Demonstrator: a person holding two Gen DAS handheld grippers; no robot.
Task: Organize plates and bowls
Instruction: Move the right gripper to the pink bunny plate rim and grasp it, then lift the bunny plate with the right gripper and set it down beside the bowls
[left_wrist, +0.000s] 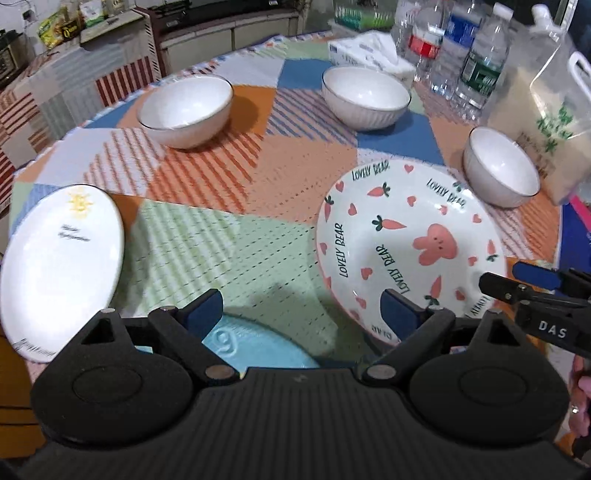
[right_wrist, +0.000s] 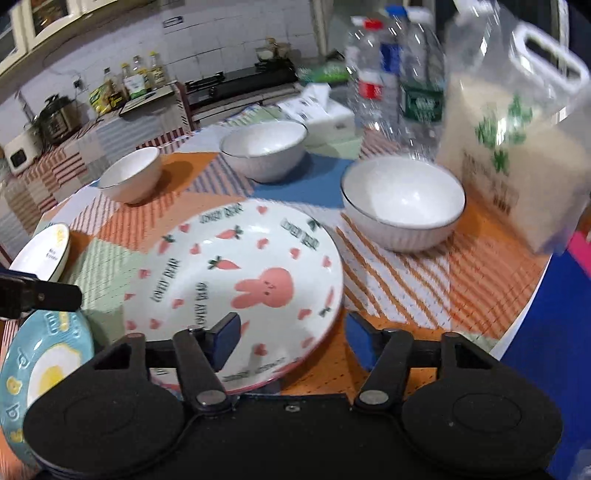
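Note:
A bunny-and-carrot plate lies on the patchwork tablecloth. My right gripper is open and straddles the plate's near right rim: the left finger hangs over the plate and the right finger stands just outside it, with a gap on both sides. My left gripper is open above a light blue plate with a fried-egg picture. A white oval plate sits at the left. Three white bowls stand further back.
Several water bottles, a tissue box and a clear bag of rice crowd the far right of the table. The table edge runs close on the right. A kitchen counter stands behind.

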